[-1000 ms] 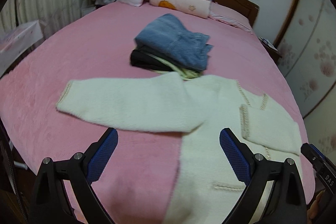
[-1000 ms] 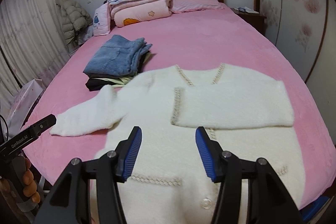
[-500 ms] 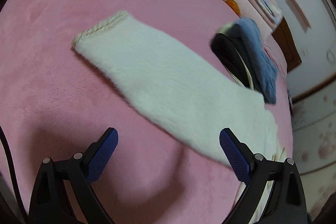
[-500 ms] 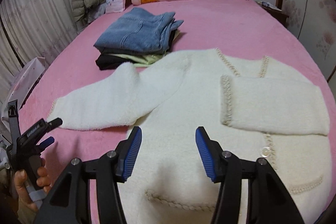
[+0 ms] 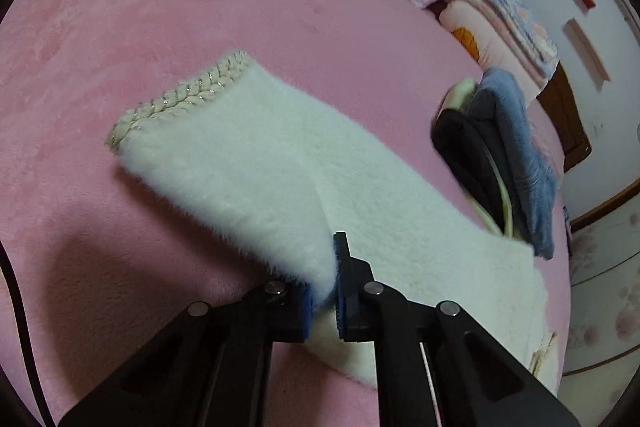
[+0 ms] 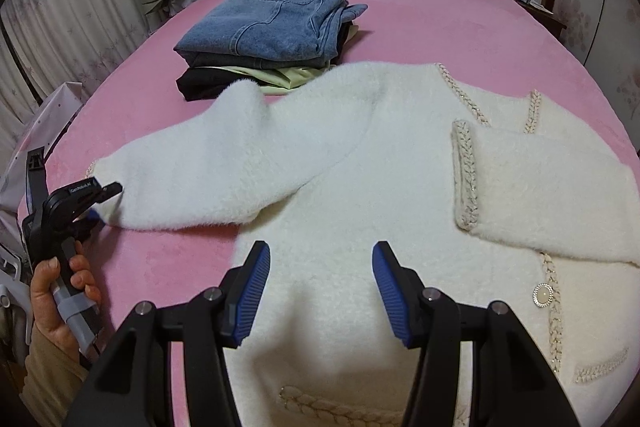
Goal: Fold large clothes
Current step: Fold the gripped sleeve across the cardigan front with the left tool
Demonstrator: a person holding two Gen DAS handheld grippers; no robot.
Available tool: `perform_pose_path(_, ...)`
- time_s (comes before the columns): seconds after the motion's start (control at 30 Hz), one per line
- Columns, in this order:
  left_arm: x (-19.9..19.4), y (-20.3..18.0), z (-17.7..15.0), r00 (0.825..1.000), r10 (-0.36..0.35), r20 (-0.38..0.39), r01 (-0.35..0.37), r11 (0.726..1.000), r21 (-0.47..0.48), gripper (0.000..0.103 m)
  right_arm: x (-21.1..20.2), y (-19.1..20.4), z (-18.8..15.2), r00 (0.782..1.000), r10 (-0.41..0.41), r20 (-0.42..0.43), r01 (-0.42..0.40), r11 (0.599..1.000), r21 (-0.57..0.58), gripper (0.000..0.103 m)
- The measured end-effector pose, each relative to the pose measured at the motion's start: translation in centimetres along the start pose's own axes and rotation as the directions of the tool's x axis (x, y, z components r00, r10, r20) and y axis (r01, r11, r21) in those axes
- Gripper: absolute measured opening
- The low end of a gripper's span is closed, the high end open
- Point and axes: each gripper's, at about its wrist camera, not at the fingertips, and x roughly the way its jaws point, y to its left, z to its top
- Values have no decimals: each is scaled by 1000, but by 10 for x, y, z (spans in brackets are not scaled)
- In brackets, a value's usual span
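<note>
A fluffy white cardigan [image 6: 360, 163] is spread on the pink bed [image 6: 460, 27], filling the centre and right of the right wrist frame. Its outstretched sleeve [image 5: 256, 155] is pinched near the lower edge by the clenched left tool [image 5: 322, 291], seen at bottom centre of the left wrist frame. The right tool [image 6: 320, 283] is held released above the cardigan's body, nothing between its pads. A stack of folded clothes [image 6: 268, 35] lies in the upper left.

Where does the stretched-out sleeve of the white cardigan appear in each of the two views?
Left wrist: the stretched-out sleeve runs across the middle, its braided cuff upper left.
Right wrist: the sleeve lies at middle left, reaching the left gripper.
Shared landmark: the folded jeans on the clothes pile.
</note>
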Motion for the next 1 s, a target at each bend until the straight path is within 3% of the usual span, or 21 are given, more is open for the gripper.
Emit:
perform_pose_path(0.17,-50,-46,0,992,-24,124,12,995,97,6,-7,-14,-2,1000,0,21,-1,1000,21,53)
perform_pose_path(0.3,-94,-115,-11,974,-139,180,92,964,250,6,-18,-30,-3,999,1,48,-4,999,53,53)
perform_pose_path(0.4,-118,-174,-30,954,-265,138,199,908,368,6,-29,-49,-5,998,-3,70,-3,996,86,53)
perform_pose_path(0.53,-137,-252,-78,914,-404,33,330,790,517,6,-53,-85,-11,991,-37,126,19,989,145,53)
perform_pose_path(0.57,-138,-264,-88,908,-418,12,346,767,541,7,-58,-94,-12,989,-48,139,25,987,161,53)
perform_pose_path(0.63,-131,-301,-126,896,-440,-64,385,695,608,7,-68,-115,-17,985,-75,158,43,980,195,53)
perform_pose_path(0.73,-102,-335,-179,892,-415,-178,422,630,652,7,-76,-145,-25,980,-110,164,68,967,245,53)
perform_pose_path(0.83,-58,-355,-231,906,-320,-277,419,593,688,8,-79,-177,-37,978,-145,148,95,948,303,54)
perform_pose_path(0.9,-30,-361,-261,911,-234,-339,411,568,713,17,-79,-194,-45,979,-159,129,109,937,331,54)
perform_pose_path(1.0,-9,-358,-294,915,-106,-390,382,540,750,41,-77,-210,-55,981,-167,103,120,926,359,54)
